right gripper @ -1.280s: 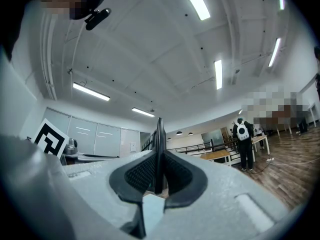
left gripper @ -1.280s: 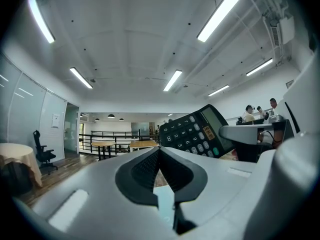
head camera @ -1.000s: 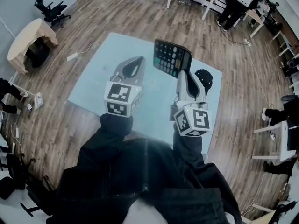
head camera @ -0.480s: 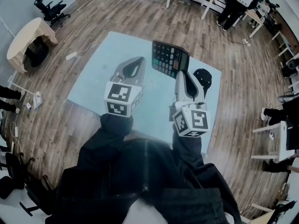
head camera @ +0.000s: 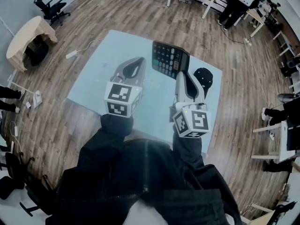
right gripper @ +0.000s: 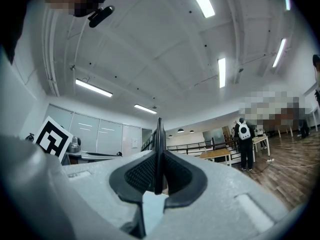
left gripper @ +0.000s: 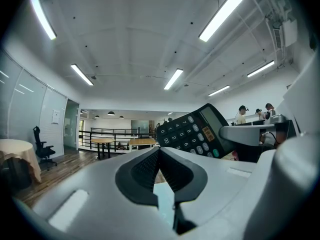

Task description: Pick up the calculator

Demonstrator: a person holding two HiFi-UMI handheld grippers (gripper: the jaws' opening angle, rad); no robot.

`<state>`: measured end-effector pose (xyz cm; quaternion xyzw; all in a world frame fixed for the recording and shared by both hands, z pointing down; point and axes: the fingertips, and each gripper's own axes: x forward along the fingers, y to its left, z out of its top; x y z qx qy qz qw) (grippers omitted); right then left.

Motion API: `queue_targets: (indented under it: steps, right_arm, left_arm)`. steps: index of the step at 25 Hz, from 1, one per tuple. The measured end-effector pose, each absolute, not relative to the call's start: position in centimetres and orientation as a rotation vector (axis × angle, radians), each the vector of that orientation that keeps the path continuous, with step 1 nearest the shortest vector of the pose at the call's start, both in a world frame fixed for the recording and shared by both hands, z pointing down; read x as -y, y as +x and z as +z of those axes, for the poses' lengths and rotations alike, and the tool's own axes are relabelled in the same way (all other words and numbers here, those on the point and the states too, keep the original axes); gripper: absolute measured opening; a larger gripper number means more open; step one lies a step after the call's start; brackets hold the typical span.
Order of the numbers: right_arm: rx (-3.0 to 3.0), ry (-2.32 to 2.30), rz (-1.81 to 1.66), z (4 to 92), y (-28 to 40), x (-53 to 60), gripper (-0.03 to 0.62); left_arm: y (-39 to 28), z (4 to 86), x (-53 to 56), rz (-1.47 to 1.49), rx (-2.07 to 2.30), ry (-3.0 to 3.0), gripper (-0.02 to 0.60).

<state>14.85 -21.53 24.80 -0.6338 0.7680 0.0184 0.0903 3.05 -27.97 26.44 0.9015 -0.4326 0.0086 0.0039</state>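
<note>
The black calculator (head camera: 169, 59) hangs tilted above the light blue table (head camera: 93, 81), keys facing up. My right gripper (head camera: 183, 75) is shut on its near edge. In the right gripper view the calculator (right gripper: 159, 134) stands edge-on as a thin dark blade between the black pads (right gripper: 142, 176). My left gripper (head camera: 136, 63) hovers beside it to the left, apart from it, jaws together and empty. The left gripper view shows its closed tips (left gripper: 159, 156) and, beyond them to the right, the calculator's (left gripper: 194, 133) keypad and display.
A black mouse-like object (head camera: 204, 78) lies on the table just right of the right gripper. A white cable and power strip (head camera: 72, 56) lie on the wooden floor left of the table. Office chairs, desks and people stand further off around the room.
The calculator and right gripper have drifted very slightly to the left. The left gripper has stayed where it was.
</note>
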Motion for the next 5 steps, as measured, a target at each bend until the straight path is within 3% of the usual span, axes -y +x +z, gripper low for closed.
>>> queue_targets:
  steps: [5]
  right_arm:
    - [-2.286, -1.882, 0.041, 24.85, 14.95, 21.83, 0.042]
  left_arm:
    - [3.22, 26.46, 28.21, 0.032, 1.356, 2.822, -0.002]
